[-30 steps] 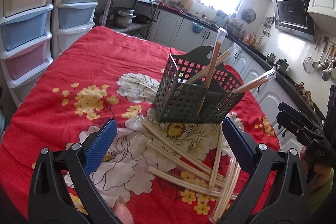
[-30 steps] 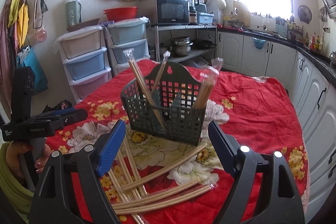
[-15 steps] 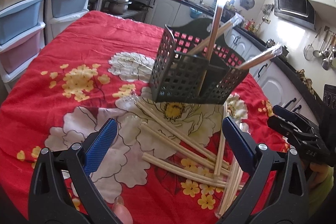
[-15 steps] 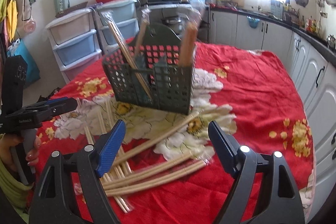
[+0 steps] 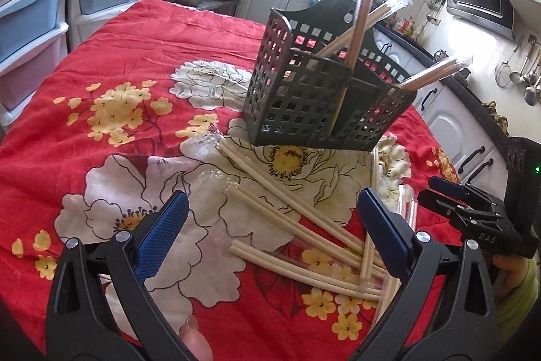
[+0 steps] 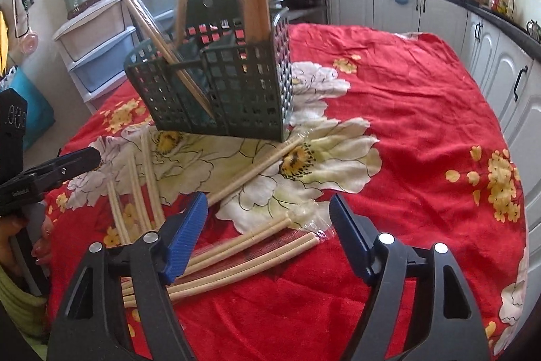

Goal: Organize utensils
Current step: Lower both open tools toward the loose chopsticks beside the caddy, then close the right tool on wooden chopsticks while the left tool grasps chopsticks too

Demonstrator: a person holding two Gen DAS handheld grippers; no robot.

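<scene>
Left gripper (image 5: 270, 225) fingers wide over loose chopsticks (image 5: 304, 225), right gripper (image 6: 268, 234) fingers just narrowing, nothing between, slotted basket (image 6: 219, 83) far on bench (image 6: 422, 124).

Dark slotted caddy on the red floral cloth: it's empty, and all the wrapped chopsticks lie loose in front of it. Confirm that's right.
Not empty. The caddy already holds several wrapped pairs standing in its compartments, as the left wrist view shows. The other wrapped chopsticks do lie loose on the cloth in front of it.
</scene>
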